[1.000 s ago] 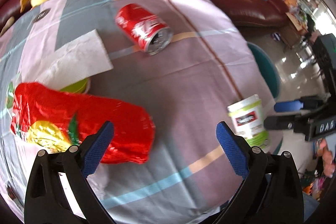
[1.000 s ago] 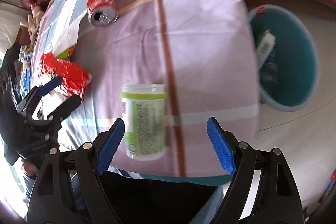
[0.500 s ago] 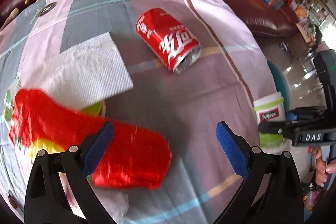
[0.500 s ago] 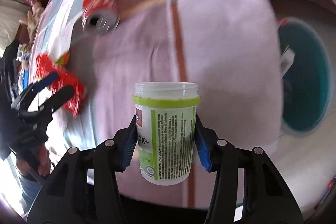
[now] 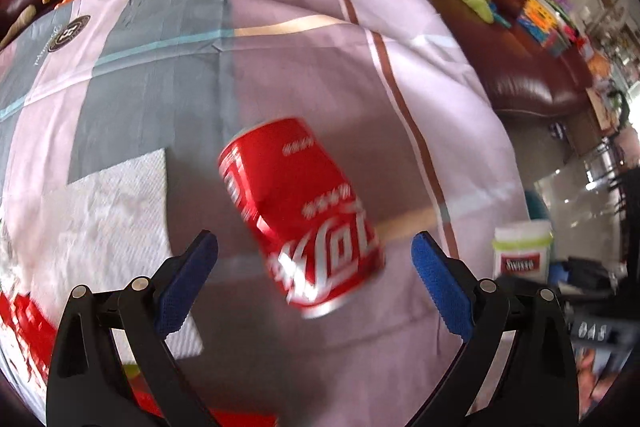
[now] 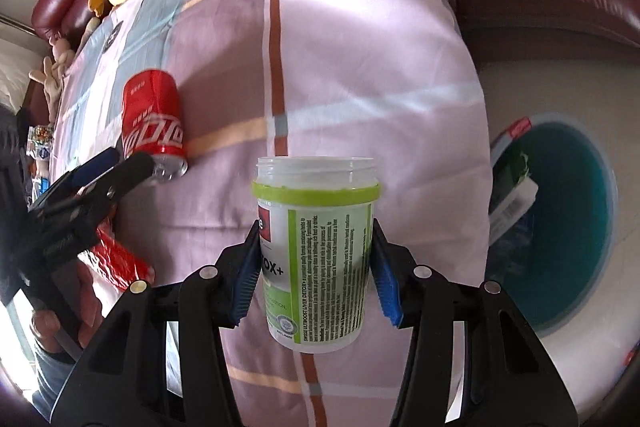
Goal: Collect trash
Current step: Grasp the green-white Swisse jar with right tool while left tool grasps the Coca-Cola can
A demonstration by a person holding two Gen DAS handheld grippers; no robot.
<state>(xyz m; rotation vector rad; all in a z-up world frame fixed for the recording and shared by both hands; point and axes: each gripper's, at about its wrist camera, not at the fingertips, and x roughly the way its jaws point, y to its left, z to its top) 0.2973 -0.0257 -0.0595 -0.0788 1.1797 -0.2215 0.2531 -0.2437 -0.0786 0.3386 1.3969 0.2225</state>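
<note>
Red can (image 5: 304,215): one; jar (image 6: 316,251): one.

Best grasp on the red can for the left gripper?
Take the can across its round mid-body, from above. It lies on its side on the cloth, and the open left gripper already straddles it. Turn the jaws square to its long axis, since it lies slanted and could roll.

Left tongs (image 5: 314,287) spread, right tongs (image 6: 316,269) clamped
</note>
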